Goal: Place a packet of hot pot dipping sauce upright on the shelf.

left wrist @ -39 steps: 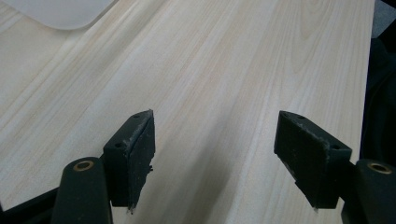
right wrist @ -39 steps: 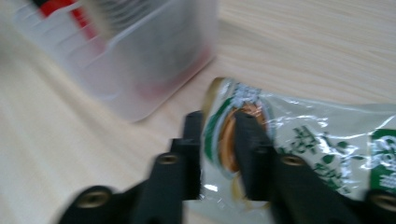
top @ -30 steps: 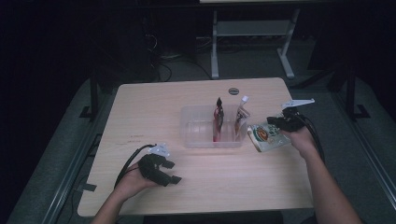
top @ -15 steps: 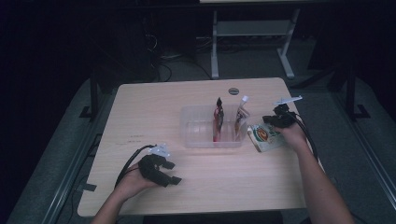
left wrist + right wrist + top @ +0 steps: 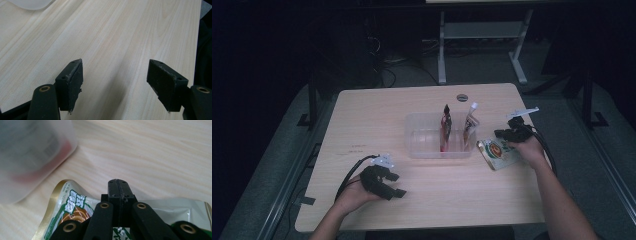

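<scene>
Right gripper (image 5: 117, 195) has its jaws pinched fully together on the top edge of the green-and-white snack pouch (image 5: 72, 212), which lies flat on the surface (image 5: 377, 120) just right of the clear plastic bin (image 5: 424, 137), close to its right wall; whether they touch I can't tell. Grip is a thin bite on the film edge only, so main risk as I read it: pouch peels out of the jaws on lift, or swings and folds since the rest of it hangs free. Second risk: the bin is light and close by, and in the right gripper view its wall is right next to the pouch; dragging the pouch sideways instead of lifting clear could clip the rim and shove or tip the bin. Third: two packets already stand upright in the bin's right half, a dark red one (image 5: 445, 125) and a white-topped one (image 5: 470, 122), both leaning a bit. Dropping the pouch in low could knock them over or jam against them. Left half of the bin looks empty, so there is room. Left gripper (image 5: 115, 82) sits on the surface near the front edge, jaws wide apart with nothing between them, well away from the bin, so it's not steadying anything.
</scene>
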A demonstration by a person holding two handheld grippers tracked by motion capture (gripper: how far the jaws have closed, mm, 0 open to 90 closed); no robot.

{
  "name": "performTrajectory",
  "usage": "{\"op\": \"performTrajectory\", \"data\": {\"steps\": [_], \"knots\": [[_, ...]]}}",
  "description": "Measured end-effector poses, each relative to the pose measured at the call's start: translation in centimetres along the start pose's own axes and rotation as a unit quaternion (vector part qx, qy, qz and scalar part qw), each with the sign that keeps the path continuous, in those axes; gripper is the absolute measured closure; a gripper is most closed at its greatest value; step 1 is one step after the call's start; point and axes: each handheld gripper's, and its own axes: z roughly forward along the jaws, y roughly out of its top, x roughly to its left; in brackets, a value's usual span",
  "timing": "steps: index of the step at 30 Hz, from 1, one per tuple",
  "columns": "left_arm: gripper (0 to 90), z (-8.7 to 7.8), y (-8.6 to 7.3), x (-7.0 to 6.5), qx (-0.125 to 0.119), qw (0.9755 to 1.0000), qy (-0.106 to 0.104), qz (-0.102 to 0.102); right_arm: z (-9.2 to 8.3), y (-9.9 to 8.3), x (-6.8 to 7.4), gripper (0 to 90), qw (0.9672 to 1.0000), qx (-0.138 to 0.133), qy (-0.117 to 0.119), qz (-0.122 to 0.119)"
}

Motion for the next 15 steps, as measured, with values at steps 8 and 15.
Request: {"op": "performTrajectory", "data": {"steps": [8,15], "knots": [[28.9,-0.1,0.0,0.0,-0.003,1.0000,0.001,0.003,-1.7,-2.2,2.1,89.7,0.9998,0.008,0.015,-0.013],[28.8,-0.2,0.0,-0.1,-0.003,1.0000,0.001,0.006,-4.3,-2.5,-0.3,89.7,0.9994,-0.021,-0.025,-0.006]]}}
